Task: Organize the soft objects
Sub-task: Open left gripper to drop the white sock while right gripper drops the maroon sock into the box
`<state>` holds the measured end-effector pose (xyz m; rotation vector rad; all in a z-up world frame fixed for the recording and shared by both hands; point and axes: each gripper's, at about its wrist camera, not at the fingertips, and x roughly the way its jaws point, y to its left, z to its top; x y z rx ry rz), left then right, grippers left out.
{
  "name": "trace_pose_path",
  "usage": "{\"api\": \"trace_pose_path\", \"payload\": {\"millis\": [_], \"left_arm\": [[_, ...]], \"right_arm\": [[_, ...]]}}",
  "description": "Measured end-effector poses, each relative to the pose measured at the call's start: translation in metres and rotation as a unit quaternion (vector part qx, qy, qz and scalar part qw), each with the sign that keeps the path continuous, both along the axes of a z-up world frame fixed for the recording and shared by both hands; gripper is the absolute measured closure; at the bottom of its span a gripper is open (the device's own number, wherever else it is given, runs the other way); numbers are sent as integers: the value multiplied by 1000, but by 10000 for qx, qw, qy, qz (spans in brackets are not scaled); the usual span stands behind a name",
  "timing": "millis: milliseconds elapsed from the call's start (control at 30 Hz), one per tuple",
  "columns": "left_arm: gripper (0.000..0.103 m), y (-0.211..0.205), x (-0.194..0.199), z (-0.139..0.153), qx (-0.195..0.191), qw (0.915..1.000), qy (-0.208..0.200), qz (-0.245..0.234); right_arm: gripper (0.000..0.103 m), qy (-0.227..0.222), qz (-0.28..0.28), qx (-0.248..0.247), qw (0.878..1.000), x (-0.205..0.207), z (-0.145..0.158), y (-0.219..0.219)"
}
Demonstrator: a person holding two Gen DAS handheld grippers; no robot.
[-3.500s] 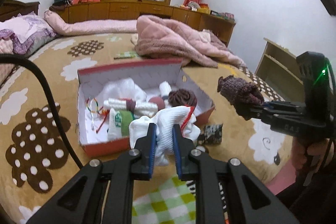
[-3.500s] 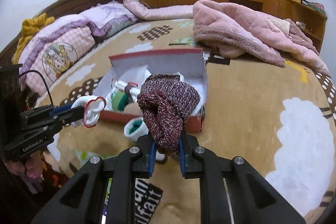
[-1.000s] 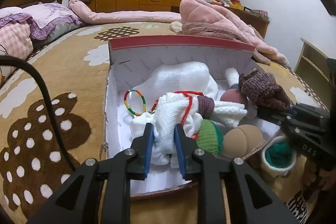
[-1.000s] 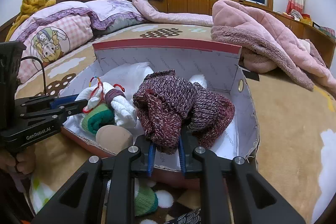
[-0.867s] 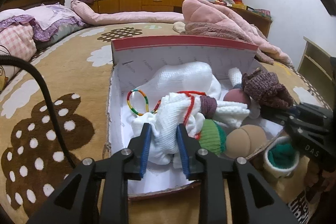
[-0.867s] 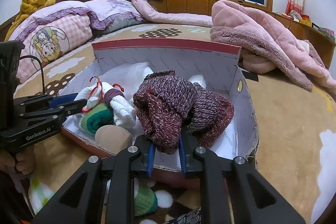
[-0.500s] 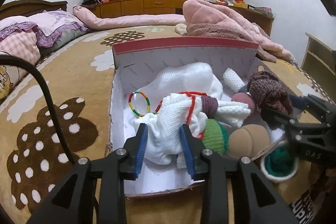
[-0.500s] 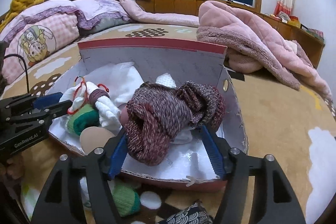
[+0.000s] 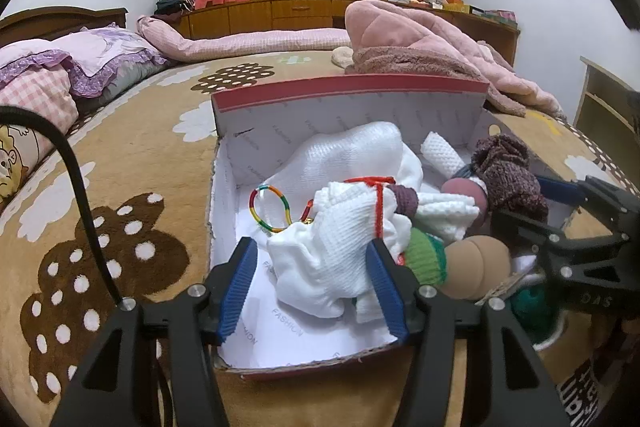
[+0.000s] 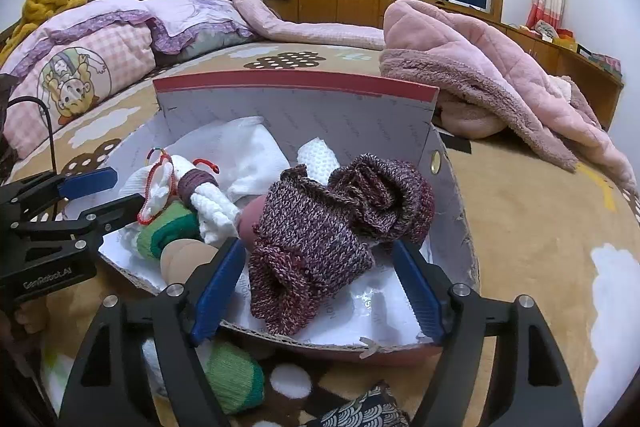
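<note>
A red cardboard box (image 9: 348, 91) (image 10: 296, 83) with a white inside stands on the brown bedspread. My left gripper (image 9: 310, 289) is open around a white sock with red trim (image 9: 332, 247), which lies in the box. My right gripper (image 10: 316, 291) is open around a maroon knitted sock (image 10: 316, 239), which lies in the box at its right end. The box also holds a white cloth (image 9: 348, 155), a green sock (image 9: 426, 259), a tan ball (image 9: 476, 267) and a coloured ring (image 9: 269, 209). Each gripper shows in the other's view: the right one (image 9: 560, 219) and the left one (image 10: 100, 195).
A pink fleece blanket (image 10: 480, 67) lies behind the box on the right. Pillows (image 10: 80, 67) lie at the left. A green and white sock (image 10: 228, 375) and a dark patterned cloth (image 10: 360, 407) lie on the bedspread in front of the box.
Both grippers moved to the box with their socks, lowered them in and opened. The white sock and the maroon sock now lie loose in the box.
</note>
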<state>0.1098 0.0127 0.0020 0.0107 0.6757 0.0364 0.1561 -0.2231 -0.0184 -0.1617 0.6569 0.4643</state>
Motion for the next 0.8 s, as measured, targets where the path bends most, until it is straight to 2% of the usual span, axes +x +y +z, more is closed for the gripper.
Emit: {"api": "trace_pose_path", "payload": {"millis": [33, 100, 300, 500, 700, 800], "left_arm": [[32, -1, 1, 1, 21, 10000, -15, 22], [27, -1, 0, 3, -4, 10000, -69, 33], [15, -5, -4, 7, 11, 9998, -167, -49], [13, -11, -10, 11, 30, 9996, -246, -135], [13, -12, -11, 9, 1, 9997, -197, -127], [13, -12, -15, 12, -7, 9996, -246, -153]], "right_arm": [[24, -19, -2, -3, 10000, -1, 1, 0], [19, -45, 0, -10, 10000, -3, 3, 0], [16, -57, -47, 138, 9999, -3, 9, -9], [15, -257, -121, 73, 9996, -8, 16, -13], [15, -196, -164, 194, 9995, -8, 20, -14], [15, -292, -162, 62, 9994, -11, 21, -12]]}}
